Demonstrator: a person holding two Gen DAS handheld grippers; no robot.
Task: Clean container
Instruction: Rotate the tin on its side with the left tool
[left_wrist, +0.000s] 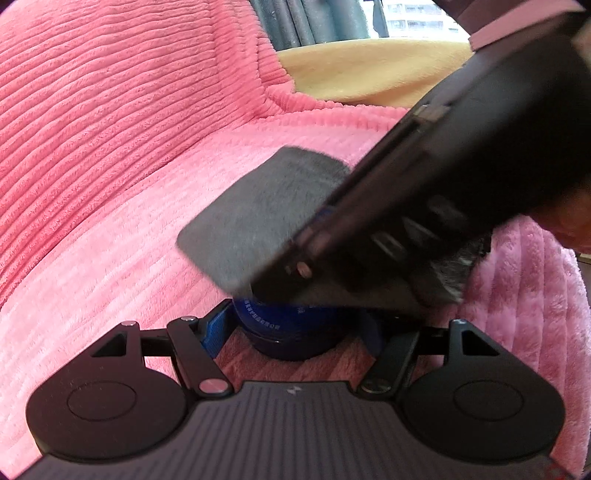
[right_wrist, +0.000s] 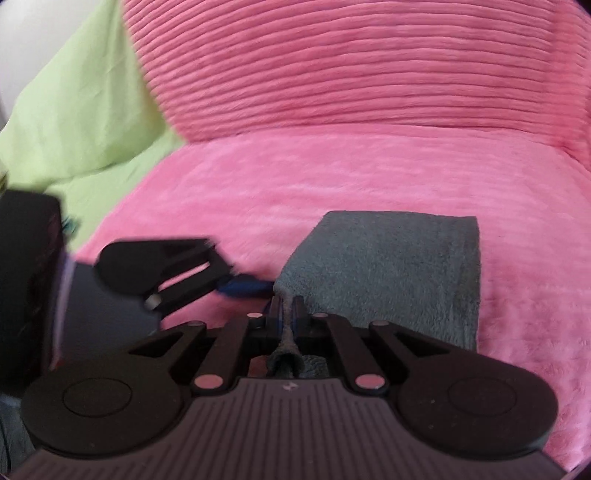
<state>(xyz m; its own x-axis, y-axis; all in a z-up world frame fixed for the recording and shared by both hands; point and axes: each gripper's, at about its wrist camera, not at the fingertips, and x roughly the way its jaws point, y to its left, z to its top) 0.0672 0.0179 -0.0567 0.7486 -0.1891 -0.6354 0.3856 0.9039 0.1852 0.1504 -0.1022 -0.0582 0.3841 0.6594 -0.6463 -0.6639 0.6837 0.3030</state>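
1. Wiping is under way, I judge: the left gripper (left_wrist: 295, 325) has its jaws clamped round a blue container (left_wrist: 291, 325), held above a pink blanket (left_wrist: 110, 221).
2. The right gripper (right_wrist: 286, 306) has its jaws closed on a grey cloth (right_wrist: 388, 273), which lies over the container's top.
3. Next, the cloth needs rubbing across the container.
4. The container's top is hidden and its label too blurred to read.
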